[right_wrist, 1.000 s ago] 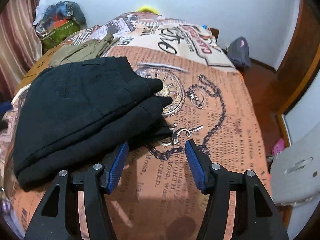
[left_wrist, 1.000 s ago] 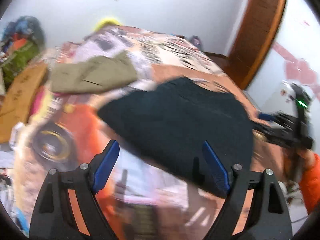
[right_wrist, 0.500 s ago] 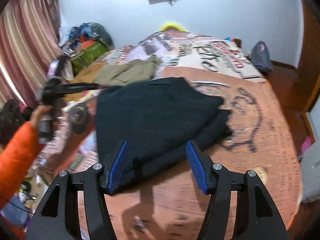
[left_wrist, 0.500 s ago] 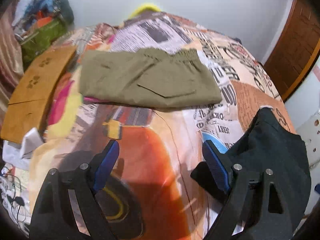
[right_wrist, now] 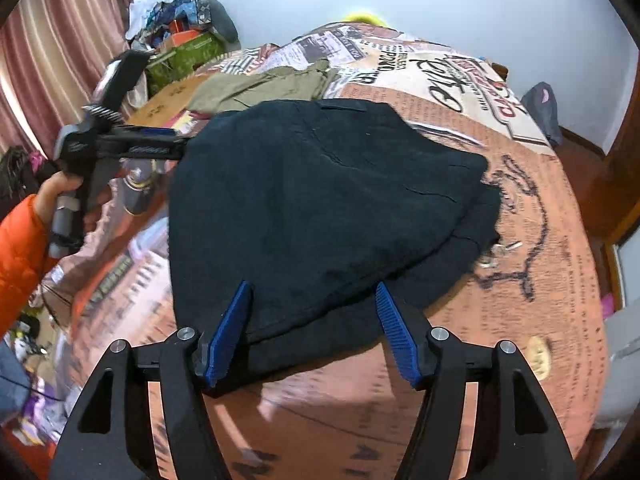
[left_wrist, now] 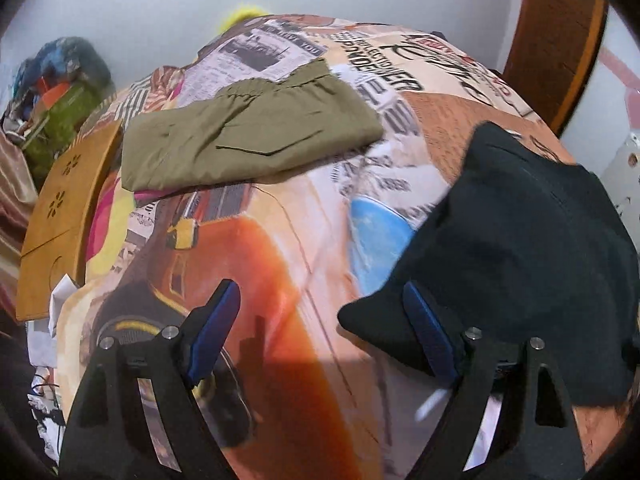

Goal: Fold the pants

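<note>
A: Where are the black pants (right_wrist: pixel 320 216) now?

B: Folded into a thick stack on the bed (right_wrist: pixel 552 248), on the brown printed part of the cover. Take the stack as the landmark. The olive pants (left_wrist: pixel 248 140) lie well beyond it, flat and already folded, and the wooden board (left_wrist: pixel 60 220) sits farther out past those.

A: And the claws?

B: The right gripper (right_wrist: pixel 314 334) hangs over the near edge of the stack. Its jaws have just been opening, and the cloth shows between the blue pads (right_wrist: pixel 230 332), but they don't press on it, so it grips nothing. The left gripper (left_wrist: pixel 324 334) stands wide apart over bare bed cover beside the stack, empty, with one finger in front of the stack's corner. From the right side you can see it held in a hand (right_wrist: pixel 60 188) with an orange sleeve (right_wrist: pixel 20 260), level with the far left side of the stack.

A: What could go wrong from here?

B: My guess is the fold is nearly finished, so the risk is undoing it. If the right pads drag back while brushing the top layer, that layer could slide and the stack would splay. The lower layers already stick out at the right end. If the left finger catches that loose corner, it could flip a flap open.

A: Anything else?

B: The picture is blurred with movement, so I can't tell whether that finger touches the corner or only passes in front of it.
</note>
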`<state>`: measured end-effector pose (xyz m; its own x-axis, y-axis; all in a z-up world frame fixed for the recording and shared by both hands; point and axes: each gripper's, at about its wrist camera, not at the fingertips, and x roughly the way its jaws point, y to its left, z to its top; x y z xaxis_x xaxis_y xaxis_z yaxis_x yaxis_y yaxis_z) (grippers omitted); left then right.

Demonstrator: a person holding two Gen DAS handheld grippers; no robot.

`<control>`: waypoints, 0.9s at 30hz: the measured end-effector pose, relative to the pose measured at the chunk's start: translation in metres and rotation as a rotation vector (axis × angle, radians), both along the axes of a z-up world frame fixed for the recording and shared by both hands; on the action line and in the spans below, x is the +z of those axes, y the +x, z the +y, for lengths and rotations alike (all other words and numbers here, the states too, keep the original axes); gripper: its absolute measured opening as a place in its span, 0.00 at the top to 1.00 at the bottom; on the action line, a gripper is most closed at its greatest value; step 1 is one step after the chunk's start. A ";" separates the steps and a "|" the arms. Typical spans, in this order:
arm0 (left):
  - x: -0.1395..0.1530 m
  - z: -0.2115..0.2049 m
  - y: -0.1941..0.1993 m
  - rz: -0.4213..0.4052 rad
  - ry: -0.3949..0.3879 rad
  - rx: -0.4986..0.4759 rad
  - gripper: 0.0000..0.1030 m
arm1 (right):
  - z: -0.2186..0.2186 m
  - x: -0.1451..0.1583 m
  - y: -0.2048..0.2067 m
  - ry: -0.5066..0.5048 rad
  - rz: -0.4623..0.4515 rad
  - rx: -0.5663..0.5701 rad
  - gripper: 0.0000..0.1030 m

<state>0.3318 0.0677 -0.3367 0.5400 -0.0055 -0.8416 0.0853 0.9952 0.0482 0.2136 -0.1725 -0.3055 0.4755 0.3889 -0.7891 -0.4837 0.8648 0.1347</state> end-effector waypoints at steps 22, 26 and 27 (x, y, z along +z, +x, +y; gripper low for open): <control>0.055 -0.056 -0.044 -0.059 -0.160 -0.019 0.18 | -0.108 0.004 0.014 0.076 -0.001 -0.235 0.39; 0.060 -0.068 -0.022 -0.070 -0.201 -0.049 0.18 | -0.106 0.014 0.021 0.139 -0.026 -0.243 0.39; 0.057 -0.072 -0.017 -0.068 -0.196 -0.057 0.18 | -0.104 0.013 0.024 0.137 -0.030 -0.246 0.39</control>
